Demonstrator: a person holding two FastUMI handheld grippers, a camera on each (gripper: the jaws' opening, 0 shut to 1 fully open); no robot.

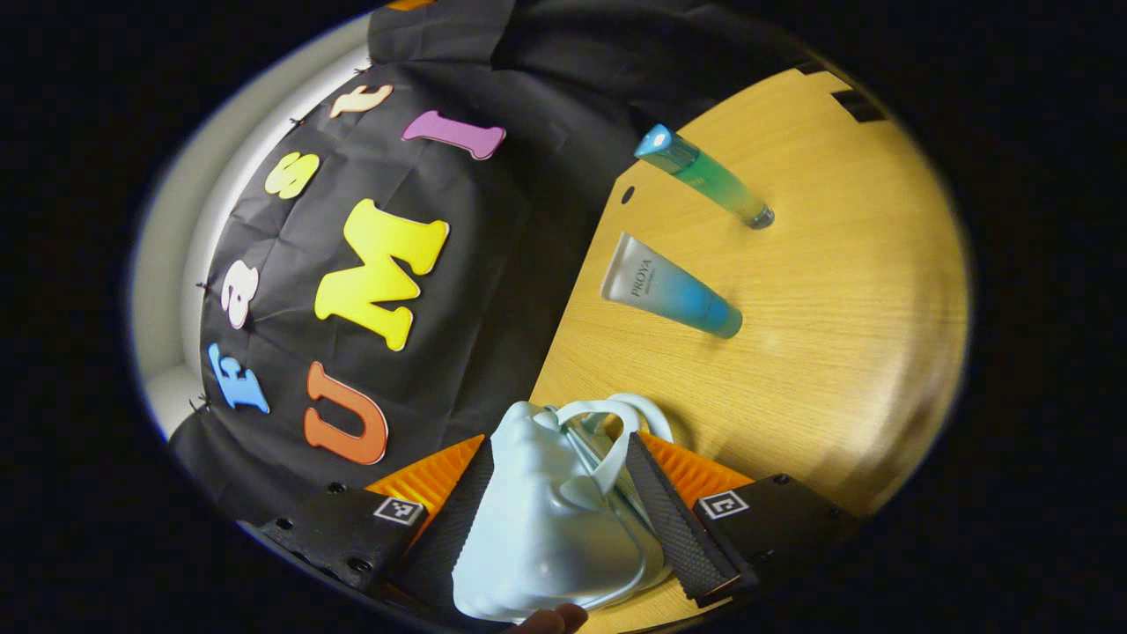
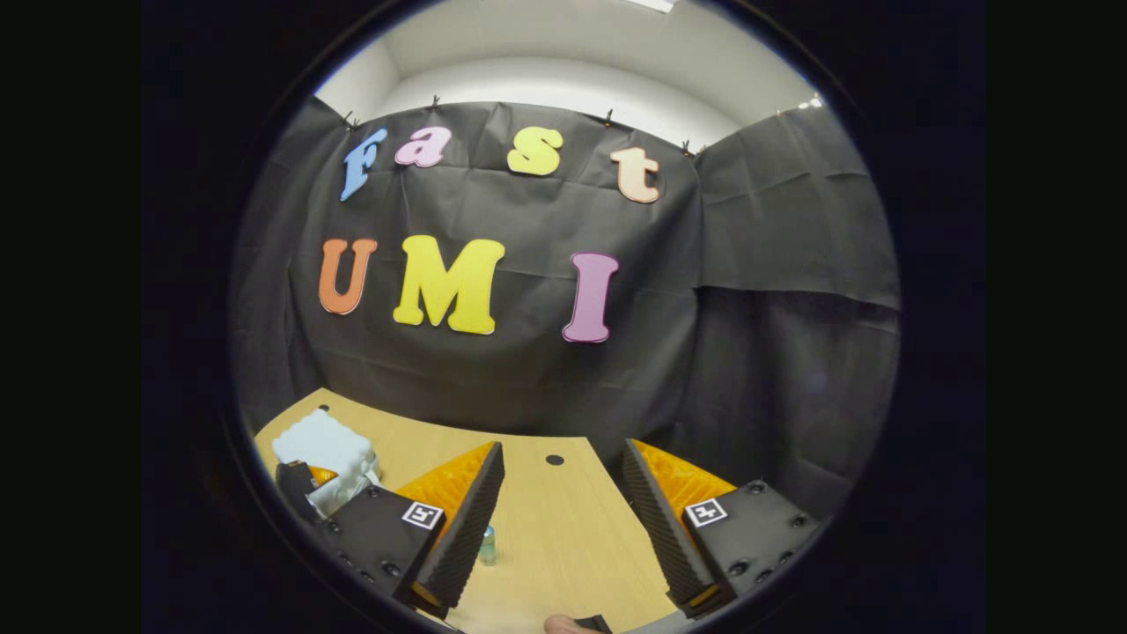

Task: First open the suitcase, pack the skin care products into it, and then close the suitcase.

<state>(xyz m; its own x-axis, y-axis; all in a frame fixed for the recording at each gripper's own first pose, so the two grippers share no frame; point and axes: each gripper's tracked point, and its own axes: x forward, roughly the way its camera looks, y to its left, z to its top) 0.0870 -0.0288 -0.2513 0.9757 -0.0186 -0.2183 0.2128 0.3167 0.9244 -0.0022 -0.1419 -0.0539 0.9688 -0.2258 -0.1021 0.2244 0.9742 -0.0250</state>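
The left claw point(image 1: 563, 493) is closed on a pale blue suitcase point(image 1: 546, 519), both fingers pressing its sides, held above the wooden surface point(image 1: 836, 291). On the surface beyond lie a blue tube point(image 1: 673, 289) and a green bottle point(image 1: 704, 176), near each other but apart. The right claw point(image 2: 563, 519) hangs wide open with nothing between its fingers; the suitcase point(image 2: 326, 453) shows at its far left.

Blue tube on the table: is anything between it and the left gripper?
Yes. The left gripper is clamped on the pale suitcase, which sits between its fingers. Past the suitcase, just wooden table lies before the blue tube.
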